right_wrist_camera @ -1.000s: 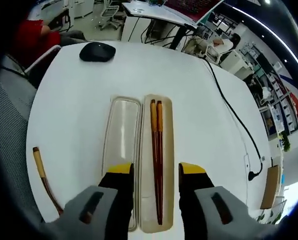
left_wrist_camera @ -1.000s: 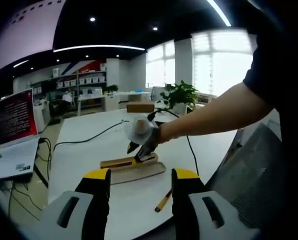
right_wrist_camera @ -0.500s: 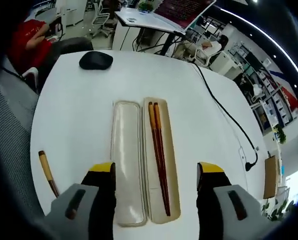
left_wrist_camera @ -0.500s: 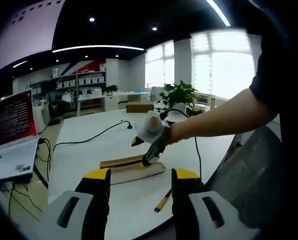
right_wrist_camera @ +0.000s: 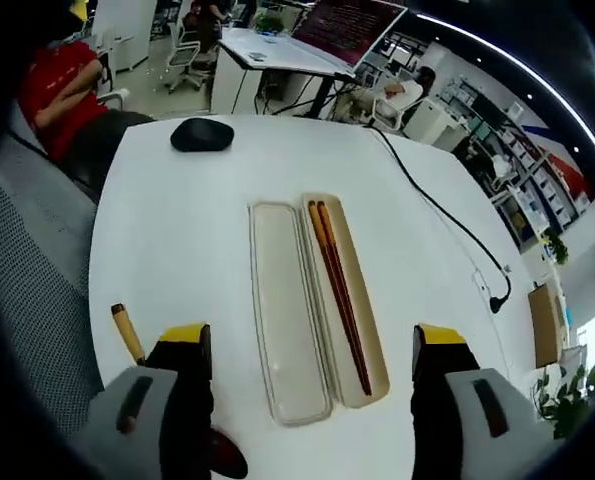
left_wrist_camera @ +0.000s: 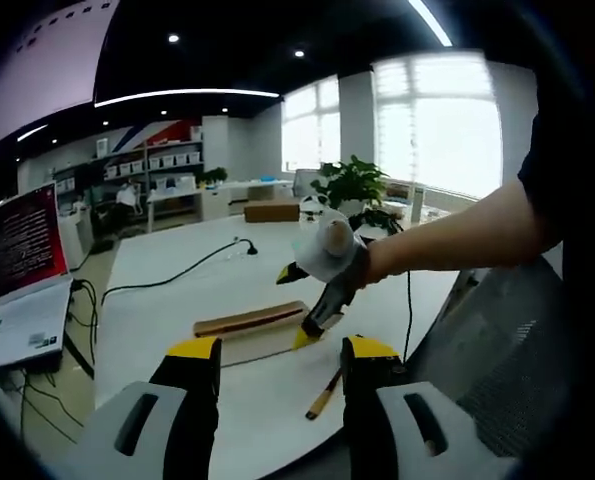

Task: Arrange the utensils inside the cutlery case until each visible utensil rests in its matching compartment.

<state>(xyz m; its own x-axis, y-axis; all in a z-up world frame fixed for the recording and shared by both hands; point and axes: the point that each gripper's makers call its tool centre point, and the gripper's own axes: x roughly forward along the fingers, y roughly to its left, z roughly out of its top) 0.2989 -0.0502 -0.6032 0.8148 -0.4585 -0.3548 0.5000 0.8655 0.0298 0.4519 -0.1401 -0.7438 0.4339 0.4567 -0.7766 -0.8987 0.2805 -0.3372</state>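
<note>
The wooden-handled spoon (right_wrist_camera: 129, 335) lies beside the right gripper (right_wrist_camera: 312, 350)'s spread, empty jaws, left of the cutlery case (right_wrist_camera: 312, 300), handle pointing away.

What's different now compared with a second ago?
The right tool has opened its jaws wide and lifted back from the cutlery case, as the left tool's view also shows. The chopsticks stayed in their compartment, the spoon stayed out on the table, and the left tool stayed open.
</note>
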